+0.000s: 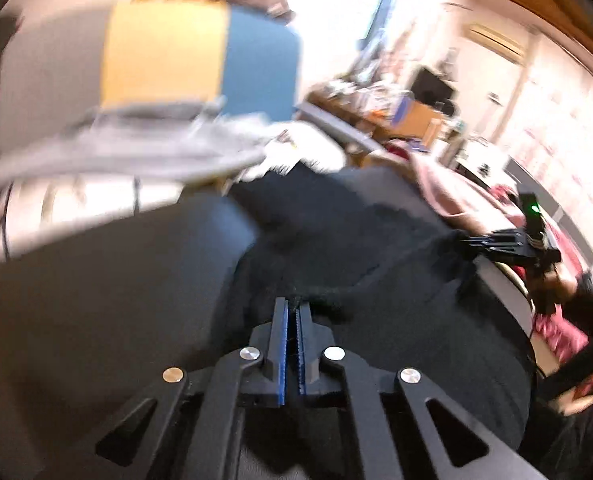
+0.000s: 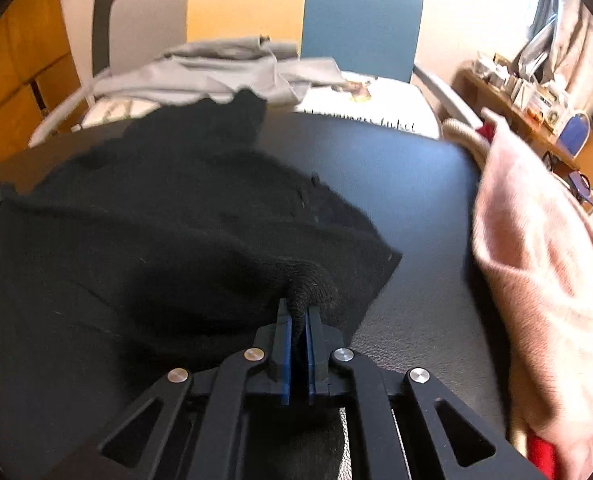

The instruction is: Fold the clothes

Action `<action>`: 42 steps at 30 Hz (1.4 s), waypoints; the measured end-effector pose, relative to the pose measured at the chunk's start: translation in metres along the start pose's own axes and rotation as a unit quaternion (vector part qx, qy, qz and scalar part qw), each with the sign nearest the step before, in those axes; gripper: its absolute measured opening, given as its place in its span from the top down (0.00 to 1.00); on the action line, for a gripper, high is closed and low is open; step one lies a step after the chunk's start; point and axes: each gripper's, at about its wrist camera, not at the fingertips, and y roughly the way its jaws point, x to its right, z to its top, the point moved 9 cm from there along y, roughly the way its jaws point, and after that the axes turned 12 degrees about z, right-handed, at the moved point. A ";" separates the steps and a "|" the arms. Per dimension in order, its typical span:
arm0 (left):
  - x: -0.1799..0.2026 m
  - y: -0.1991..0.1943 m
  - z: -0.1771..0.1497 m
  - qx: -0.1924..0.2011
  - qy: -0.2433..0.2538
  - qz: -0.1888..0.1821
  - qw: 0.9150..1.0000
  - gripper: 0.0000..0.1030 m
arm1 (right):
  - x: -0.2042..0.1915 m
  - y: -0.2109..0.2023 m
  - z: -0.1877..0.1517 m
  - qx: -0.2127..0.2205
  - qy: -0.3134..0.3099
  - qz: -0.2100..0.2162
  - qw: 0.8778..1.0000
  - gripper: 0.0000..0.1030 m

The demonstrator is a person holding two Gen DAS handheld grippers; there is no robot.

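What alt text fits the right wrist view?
The right tool pinches a fold of a black sweater spread on a dark table. A pink garment lies to the right; grey clothes lie beyond.

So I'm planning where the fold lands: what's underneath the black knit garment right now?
The black knit garment lies on a dark leather-textured tabletop, bare to its right. Whatever sits beneath the fabric itself is covered. Both grippers pinch its near edge.
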 end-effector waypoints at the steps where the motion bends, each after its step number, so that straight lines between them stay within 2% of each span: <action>1: 0.005 -0.006 0.013 0.010 0.013 -0.006 1.000 0.98 | 0.002 -0.006 0.000 0.002 0.002 -0.001 1.000 0.95; 4: 0.023 0.004 0.023 -0.036 0.070 -0.023 0.997 0.97 | 0.015 -0.012 -0.006 -0.009 0.013 -0.007 1.000 0.95; 6: 0.008 0.025 0.019 -0.079 0.060 0.009 0.995 0.92 | 0.024 -0.007 -0.014 -0.019 0.026 -0.008 0.999 0.95; 7: -0.004 0.033 0.015 -0.097 0.040 0.028 0.994 0.89 | 0.027 -0.005 -0.017 -0.022 0.031 -0.008 0.999 0.95; 9: -0.036 0.038 0.006 -0.103 -0.032 0.058 0.992 0.86 | 0.030 -0.003 -0.018 -0.020 0.038 -0.007 0.999 0.95; 11: -0.060 0.026 -0.004 -0.076 -0.129 0.038 0.988 0.82 | 0.032 -0.002 -0.014 -0.015 0.035 -0.011 0.999 0.94; 14: -0.075 0.005 -0.028 -0.051 -0.209 0.023 0.976 0.81 | 0.030 -0.007 -0.002 0.002 0.018 -0.029 0.999 0.94; 16: -0.065 -0.010 -0.046 -0.038 -0.207 0.014 0.977 0.78 | 0.023 -0.019 0.011 0.032 -0.008 -0.049 0.998 0.92; 18: -0.038 -0.018 -0.069 -0.037 -0.191 0.000 0.981 0.73 | 0.006 -0.038 0.029 0.078 -0.042 -0.063 0.994 0.82; 19: -0.025 -0.020 -0.080 -0.042 -0.171 0.005 0.984 0.72 | -0.004 -0.046 0.037 0.098 -0.056 -0.063 0.992 0.73; 20: -0.013 -0.021 -0.089 -0.048 -0.149 0.012 0.988 0.71 | -0.020 -0.052 0.046 0.115 -0.074 -0.045 0.990 0.63; 22: 0.006 -0.019 -0.099 -0.042 -0.113 0.041 0.992 0.70 | -0.059 -0.055 0.060 0.128 -0.115 0.007 0.985 0.54; 25: 0.021 -0.015 -0.105 -0.034 -0.087 0.069 0.993 0.59 | -0.145 -0.044 0.078 0.113 -0.202 0.099 0.968 0.54; 29: 0.026 -0.006 -0.111 -0.043 -0.076 0.097 0.991 0.58 | -0.252 -0.011 0.092 0.075 -0.285 0.193 0.936 0.55; 31: 0.029 -0.001 -0.114 -0.048 -0.071 0.111 0.990 0.58 | -0.289 0.013 0.097 0.052 -0.333 0.200 0.920 0.57; 34: 0.029 0.003 -0.117 -0.048 -0.077 0.120 0.989 0.58 | -0.324 0.046 0.100 0.010 -0.386 0.203 0.900 0.57; 37: 0.026 0.006 -0.119 -0.048 -0.096 0.117 0.987 0.60 | -0.341 0.071 0.106 -0.012 -0.423 0.193 0.885 0.57; 39: 0.022 0.010 -0.121 -0.054 -0.115 0.111 0.986 0.64 | -0.350 0.084 0.101 -0.051 -0.445 0.199 0.872 0.57; 40: 0.022 0.011 -0.123 -0.055 -0.127 0.099 0.985 0.69 | -0.353 0.089 0.095 -0.078 -0.458 0.199 0.863 0.57; 42: 0.022 0.008 -0.126 -0.051 -0.132 0.094 0.985 0.71 | -0.352 0.086 0.087 -0.095 -0.479 0.199 0.850 0.57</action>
